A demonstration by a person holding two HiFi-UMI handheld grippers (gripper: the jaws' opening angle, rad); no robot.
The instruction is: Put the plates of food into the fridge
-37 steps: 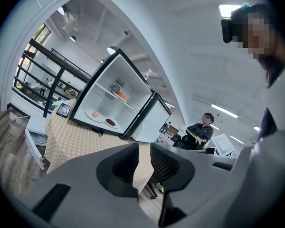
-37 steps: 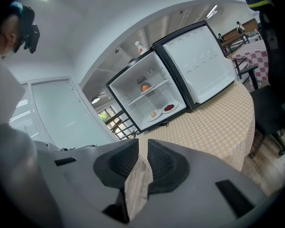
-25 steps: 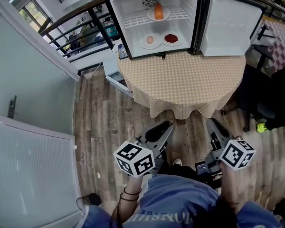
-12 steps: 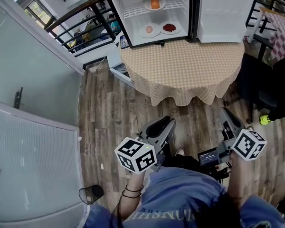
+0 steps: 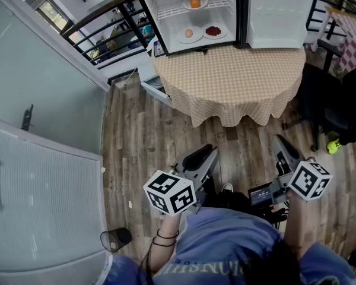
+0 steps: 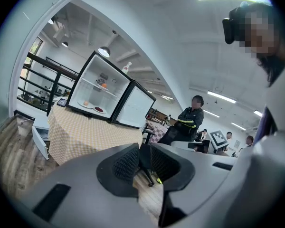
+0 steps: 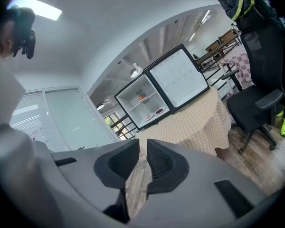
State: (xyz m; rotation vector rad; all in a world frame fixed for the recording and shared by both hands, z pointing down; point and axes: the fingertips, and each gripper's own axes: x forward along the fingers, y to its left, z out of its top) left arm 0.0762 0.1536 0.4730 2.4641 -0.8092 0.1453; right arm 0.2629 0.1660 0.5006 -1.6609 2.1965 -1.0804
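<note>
- The left gripper (image 5: 206,155) has its 2 ribbed grey fingers (image 6: 127,163) drawn almost together, with only a thin slit between them and nothing held.
- The right gripper (image 5: 281,147) is the same: both fingers (image 7: 160,161) nearly meet, and it is empty.
- 1 small black fridge with a white inside (image 5: 169,31) stands far ahead of both sets of fingertips, at the far edge of 1 round table under a beige checked cloth (image 5: 237,82). The whole tabletop and a strip of wood floor lie between it and the fingers.
- 3 white plates are already inside it:
  - 1 plate with orange food (image 5: 194,2) is on the wire shelf.
  - 1 plate with a pale round item (image 5: 188,34) is on the fridge floor.
  - 1 plate of red food (image 5: 213,31) sits just beside that one.
- No plate shows on the table, so the loading looks done.
- The open white door (image 5: 279,10) lies ahead of the right fingers and the open compartment ahead of the left. The right gripper therefore seems better placed to swing the door shut.
</note>
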